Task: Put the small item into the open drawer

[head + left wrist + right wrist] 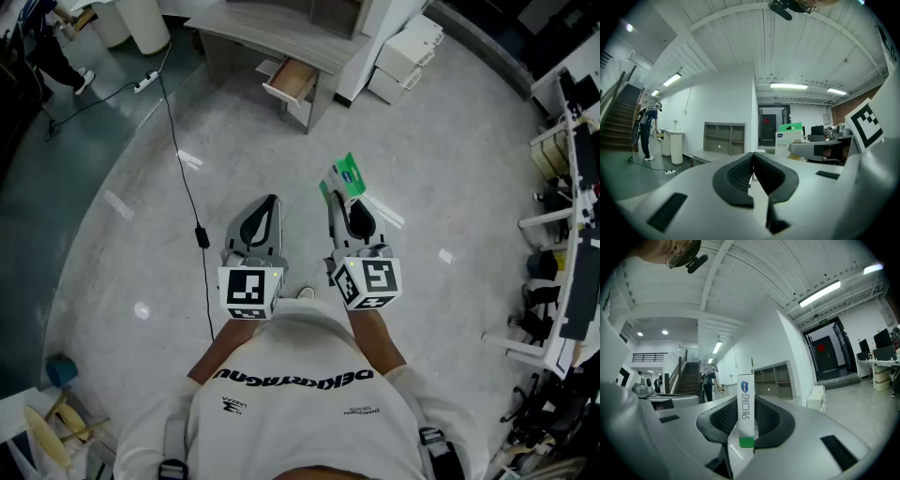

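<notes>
Now, right tool (342, 199) gripping a small green-white box (348, 176), left tool (271, 201) pressing jaws together, empty, open drawer (291, 81) standing well ahead.

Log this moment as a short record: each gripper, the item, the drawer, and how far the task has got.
left gripper: jaws together, nothing between them
right gripper: closed on the small box
small box: green and white, standing upright between the pads
drawer: pulled open from the grey desk, across the floor ahead of the person
task stage: item in hand, not yet at the drawer
</notes>
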{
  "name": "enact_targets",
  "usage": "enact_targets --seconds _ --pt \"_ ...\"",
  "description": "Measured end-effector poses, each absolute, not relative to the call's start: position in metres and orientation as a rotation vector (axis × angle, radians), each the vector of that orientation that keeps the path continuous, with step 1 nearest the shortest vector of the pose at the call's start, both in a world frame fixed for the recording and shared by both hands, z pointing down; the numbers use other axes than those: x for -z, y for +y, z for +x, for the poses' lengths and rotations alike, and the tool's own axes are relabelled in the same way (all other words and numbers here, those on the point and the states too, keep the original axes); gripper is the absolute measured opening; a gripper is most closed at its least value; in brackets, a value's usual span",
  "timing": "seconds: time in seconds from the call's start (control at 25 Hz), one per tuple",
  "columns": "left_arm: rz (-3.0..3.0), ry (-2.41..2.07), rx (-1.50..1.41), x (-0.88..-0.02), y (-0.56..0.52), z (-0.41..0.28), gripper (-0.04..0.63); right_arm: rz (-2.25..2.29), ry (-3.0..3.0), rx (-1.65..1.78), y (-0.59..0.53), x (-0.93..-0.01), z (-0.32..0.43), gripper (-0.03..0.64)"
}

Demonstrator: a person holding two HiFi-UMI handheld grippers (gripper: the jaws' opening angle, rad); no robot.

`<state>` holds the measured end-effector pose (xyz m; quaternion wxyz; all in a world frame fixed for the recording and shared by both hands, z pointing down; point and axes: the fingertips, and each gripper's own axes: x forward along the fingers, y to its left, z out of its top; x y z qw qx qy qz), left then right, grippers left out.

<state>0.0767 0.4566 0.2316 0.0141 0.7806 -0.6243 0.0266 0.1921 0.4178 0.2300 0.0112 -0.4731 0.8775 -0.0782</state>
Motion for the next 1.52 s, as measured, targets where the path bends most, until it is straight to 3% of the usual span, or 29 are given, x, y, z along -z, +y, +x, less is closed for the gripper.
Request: enact_targets --seconds 0.64,1.12,1.52 --pt "2.392 -1.978 -0.169 -0.253 0.449 0.149 0.017 -1.379 2.768 0.258 0.408 -0.243 0.248 0.118" --pt "2.321 -1.974 -0.129 -0.277 0.369 0.11 0.016 -1.353 2.827 0.285 0.327 -0.268 0.209 0.118" --pt "2.388 -1.866 -0.106 -0.27 0.199 -0.002 0.017 -1.465 2.823 0.312 0.169 -0.273 0.096 0.118"
